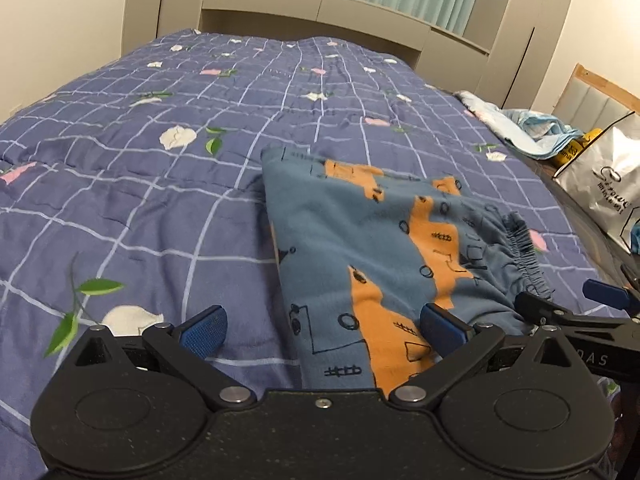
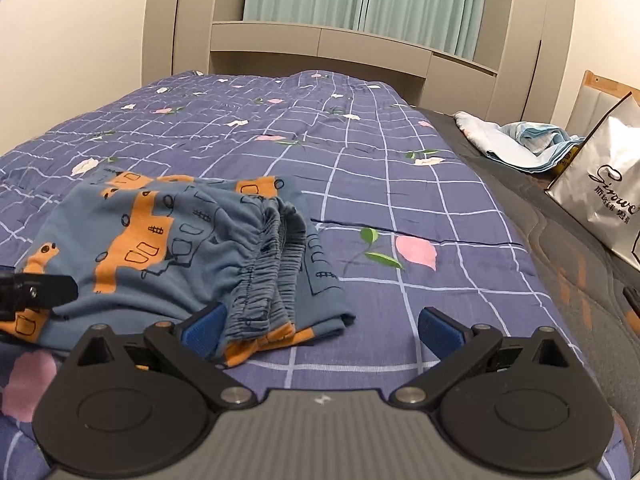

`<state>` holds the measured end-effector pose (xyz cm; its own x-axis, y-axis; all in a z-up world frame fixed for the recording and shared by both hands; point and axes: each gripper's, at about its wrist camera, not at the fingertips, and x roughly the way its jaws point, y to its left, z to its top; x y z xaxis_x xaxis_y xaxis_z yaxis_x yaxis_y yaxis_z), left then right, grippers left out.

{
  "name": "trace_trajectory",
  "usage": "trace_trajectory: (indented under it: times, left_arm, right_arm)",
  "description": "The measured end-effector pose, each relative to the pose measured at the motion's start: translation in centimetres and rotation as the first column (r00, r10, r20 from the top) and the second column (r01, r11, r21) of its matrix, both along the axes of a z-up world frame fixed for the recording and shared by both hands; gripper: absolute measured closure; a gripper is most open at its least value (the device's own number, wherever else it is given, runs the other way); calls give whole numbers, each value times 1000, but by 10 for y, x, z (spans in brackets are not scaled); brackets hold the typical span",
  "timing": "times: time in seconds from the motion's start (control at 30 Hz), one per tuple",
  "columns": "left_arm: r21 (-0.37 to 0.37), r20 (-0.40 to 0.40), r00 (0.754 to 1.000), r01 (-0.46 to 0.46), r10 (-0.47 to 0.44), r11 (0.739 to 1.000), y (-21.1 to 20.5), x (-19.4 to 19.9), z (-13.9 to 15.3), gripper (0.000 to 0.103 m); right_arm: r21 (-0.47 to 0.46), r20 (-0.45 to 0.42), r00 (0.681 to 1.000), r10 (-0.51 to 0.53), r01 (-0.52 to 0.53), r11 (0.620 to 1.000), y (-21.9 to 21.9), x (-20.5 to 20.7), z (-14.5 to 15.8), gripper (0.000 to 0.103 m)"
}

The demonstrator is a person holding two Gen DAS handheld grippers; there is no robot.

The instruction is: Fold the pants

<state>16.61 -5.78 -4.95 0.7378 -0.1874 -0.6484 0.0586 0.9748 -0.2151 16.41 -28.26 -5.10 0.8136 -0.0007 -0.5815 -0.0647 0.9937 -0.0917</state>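
Blue pants with orange vehicle print (image 1: 372, 248) lie folded in a bundle on the bed, elastic waistband (image 1: 524, 256) at their right. My left gripper (image 1: 324, 326) is open over the near edge of the pants, its right finger resting on the fabric. In the right wrist view the pants (image 2: 160, 248) lie at left, waistband (image 2: 268, 276) bunched toward me. My right gripper (image 2: 320, 326) is open, its left finger against the waistband, its right finger over bare quilt. The right gripper's tips also show in the left wrist view (image 1: 576, 300).
The bed carries a purple checked quilt with flowers (image 1: 160, 160). A light blue cloth heap (image 2: 520, 144) and a silver shopping bag (image 2: 604, 184) sit along the bed's right edge. A headboard cabinet (image 2: 320, 44) and green curtains stand behind.
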Motion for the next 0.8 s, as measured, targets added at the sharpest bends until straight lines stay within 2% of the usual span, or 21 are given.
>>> trace_trajectory:
  times: [0.2, 0.33, 0.5, 0.67, 0.8]
  left_arm:
    - [-24, 34, 998, -49, 50, 999, 10, 9, 9, 1]
    - [-66, 33, 996, -75, 77, 995, 14, 23, 7, 1]
    - [-148, -35, 995, -97, 93, 984, 19, 45, -1, 1]
    - [-126, -34, 996, -92, 88, 988, 17, 49, -7, 1]
    - [-115, -25, 996, -86, 83, 990, 17, 49, -8, 1]
  right_arm:
    - [-8, 75, 994, 86, -85, 996, -3, 15, 17, 0]
    - [83, 51, 989, 142, -146, 986, -13, 41, 21, 0]
    - [146, -10, 961, 277, -273, 951, -25, 85, 9, 0]
    - [215, -44, 936, 348, -332, 919, -41, 121, 0, 0]
    - [297, -41, 929, 367, -340, 893, -55, 127, 1, 0]
